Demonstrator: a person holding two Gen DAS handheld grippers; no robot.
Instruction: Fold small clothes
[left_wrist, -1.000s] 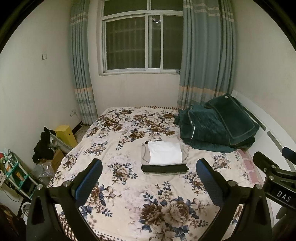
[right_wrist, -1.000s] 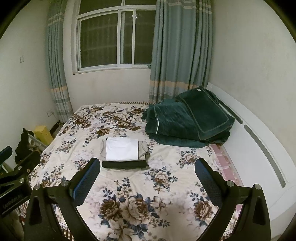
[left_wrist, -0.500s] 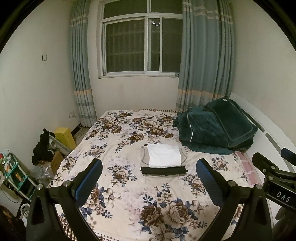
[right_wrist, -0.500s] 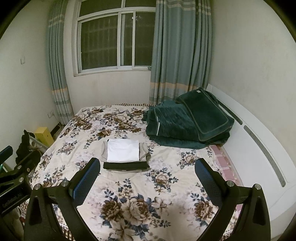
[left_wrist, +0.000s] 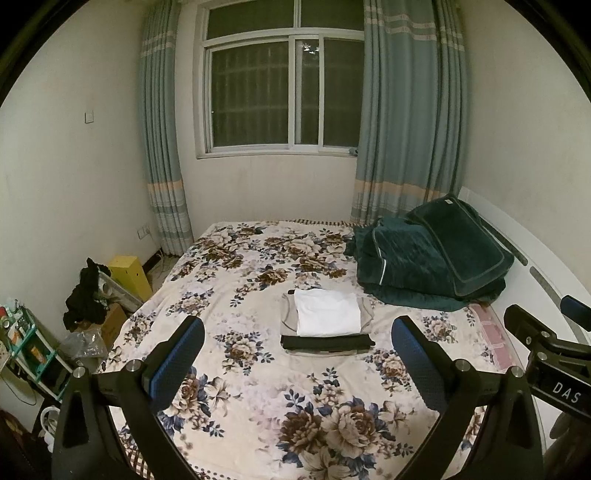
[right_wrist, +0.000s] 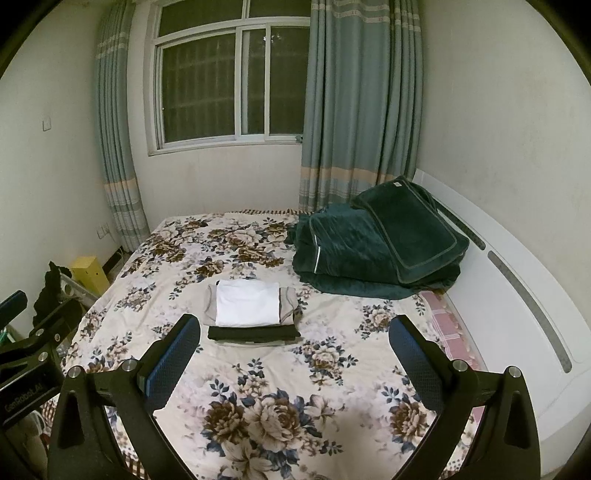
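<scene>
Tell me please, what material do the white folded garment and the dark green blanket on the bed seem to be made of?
White folded garment: probably thin cotton knit, matte; it lies flat with crisp edges and no sheen. Dark green blanket: likely plush velvet or fleece; it is thick, with soft highlights, quilted lines and piped edges. Neither is certain from these views.

Bed w/ folded clothes, green quilt
</scene>
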